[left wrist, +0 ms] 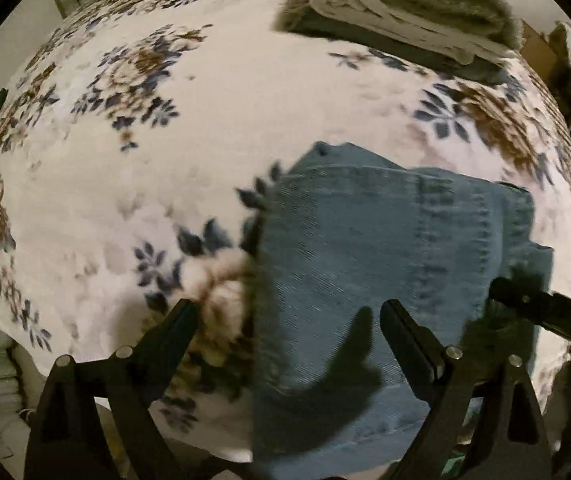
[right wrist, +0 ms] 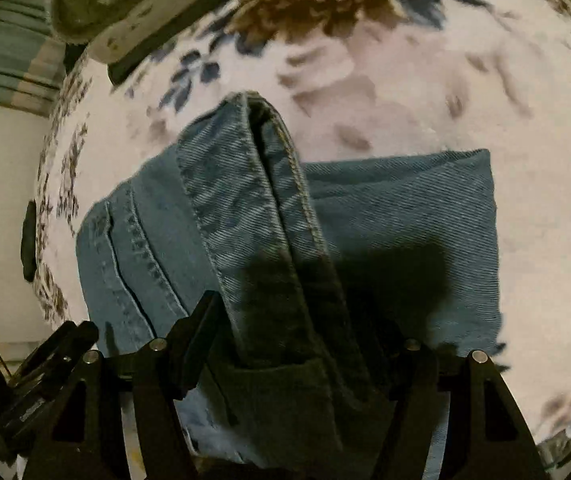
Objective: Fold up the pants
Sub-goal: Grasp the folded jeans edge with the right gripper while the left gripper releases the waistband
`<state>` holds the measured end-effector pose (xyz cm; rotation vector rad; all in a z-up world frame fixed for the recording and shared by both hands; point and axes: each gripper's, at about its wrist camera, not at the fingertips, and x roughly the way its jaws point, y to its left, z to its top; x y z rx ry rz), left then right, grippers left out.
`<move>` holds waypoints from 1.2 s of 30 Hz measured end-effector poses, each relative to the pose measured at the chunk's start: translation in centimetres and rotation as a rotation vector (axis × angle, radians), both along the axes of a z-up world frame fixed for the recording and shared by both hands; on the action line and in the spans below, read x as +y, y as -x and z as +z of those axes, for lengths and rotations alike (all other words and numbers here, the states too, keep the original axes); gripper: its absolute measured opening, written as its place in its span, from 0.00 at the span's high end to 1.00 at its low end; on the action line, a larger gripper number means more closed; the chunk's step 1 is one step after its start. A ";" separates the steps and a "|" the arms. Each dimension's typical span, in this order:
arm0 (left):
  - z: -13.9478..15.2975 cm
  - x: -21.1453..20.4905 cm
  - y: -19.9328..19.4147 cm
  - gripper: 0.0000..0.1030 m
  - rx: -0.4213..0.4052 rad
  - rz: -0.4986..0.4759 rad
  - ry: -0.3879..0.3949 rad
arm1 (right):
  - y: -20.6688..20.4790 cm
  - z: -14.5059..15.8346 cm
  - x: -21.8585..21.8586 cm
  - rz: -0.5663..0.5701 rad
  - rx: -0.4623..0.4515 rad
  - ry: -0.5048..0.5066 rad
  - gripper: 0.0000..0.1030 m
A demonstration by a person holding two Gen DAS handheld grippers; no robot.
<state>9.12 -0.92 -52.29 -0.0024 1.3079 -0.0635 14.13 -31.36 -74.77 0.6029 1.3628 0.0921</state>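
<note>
Blue denim pants lie folded on a floral blanket, towards its right side. My left gripper hovers over the left edge of the pants, pointing steeply down. Its jaws stand wide open and nothing is pinched between them. In the right wrist view a thick seamed fold of the pants rises from the flat layers and runs between the fingers of my right gripper, which is shut on it. Shadow hides that gripper's right fingertip. The black body of the right gripper shows at the right edge of the pants.
A stack of folded towels and a grey fuzzy blanket sits at the back of the bed, also seen in the right wrist view as a folded pile. Boxes and clutter stand beyond the bed's far right. The bed's near edge drops off at bottom left.
</note>
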 end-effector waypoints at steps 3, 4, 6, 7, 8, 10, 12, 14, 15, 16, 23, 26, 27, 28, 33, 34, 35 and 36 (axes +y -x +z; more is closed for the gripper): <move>0.4 0.3 -0.2 0.10 -0.013 0.004 -0.011 | 0.5 0.0 0.7 -0.010 -0.026 0.031 0.59; 0.6 0.3 -0.1 0.10 -0.017 0.007 -0.013 | 0.9 0.1 0.7 -0.018 -0.037 0.043 0.67; 0.8 0.2 -0.2 0.10 -0.020 0.012 -0.017 | 1.4 0.9 0.9 -0.022 -0.050 0.060 0.77; 0.9 0.2 -0.1 0.10 -0.022 0.010 -0.020 | 1.6 1.6 0.9 -0.019 -0.063 0.065 0.83; 1.1 0.0 0.0 0.10 -0.026 0.008 -0.023 | 1.9 2.5 1.0 -0.021 -0.077 0.067 0.85; 1.6 -0.2 0.1 0.10 -0.035 0.002 -0.028 | 2.5 4.4 1.1 -0.030 -0.101 0.082 0.86; 2.1 -0.5 0.2 0.10 -0.045 -0.003 -0.030 | 3.0 6.0 0.8 -0.058 -0.120 0.083 0.87; 2.7 -1.0 0.4 0.10 -0.055 -0.015 -0.028 | 3.6 7.5 0.2 -0.080 -0.139 0.087 0.87; 2.9 -1.3 0.5 0.10 -0.057 -0.022 -0.029 | 3.9 8.0 -0.2 -0.087 -0.144 0.087 0.87; 3.1 -1.6 0.6 0.10 -0.060 -0.030 -0.023 | 4.3 8.6 -0.6 -0.099 -0.150 0.090 0.87; 3.9 -3.4 1.0 0.10 -0.068 -0.060 -0.004 | 7.5 10.5 -5.7 -0.194 -0.138 0.124 0.87; 4.0 -3.8 1.1 0.10 -0.065 -0.065 0.011 | 9.1 10.8 -9.1 -0.256 -0.127 0.157 0.87; 3.9 -4.0 1.1 0.10 -0.062 -0.066 0.013 | 9.6 10.7 -10.2 -0.277 -0.121 0.170 0.87; 3.8 -4.1 1.1 0.10 -0.057 -0.066 0.021 | 10.0 10.6 -11.2 -0.299 -0.114 0.179 0.87; 2.9 -4.9 0.1 0.10 -0.024 -0.065 0.069 | 10.8 7.6 -14.7 -0.327 -0.038 0.225 0.88; 2.7 -5.1 -0.3 0.10 -0.019 -0.063 0.073 | 10.8 6.5 -15.2 -0.326 -0.007 0.221 0.88; 2.4 -5.2 -0.7 0.10 -0.012 -0.062 0.081 | 10.6 5.5 -15.5 -0.319 0.022 0.206 0.88; 2.1 -5.3 -1.3 0.10 -0.001 -0.058 0.091 | 10.5 4.3 -15.9 -0.320 0.056 0.171 0.88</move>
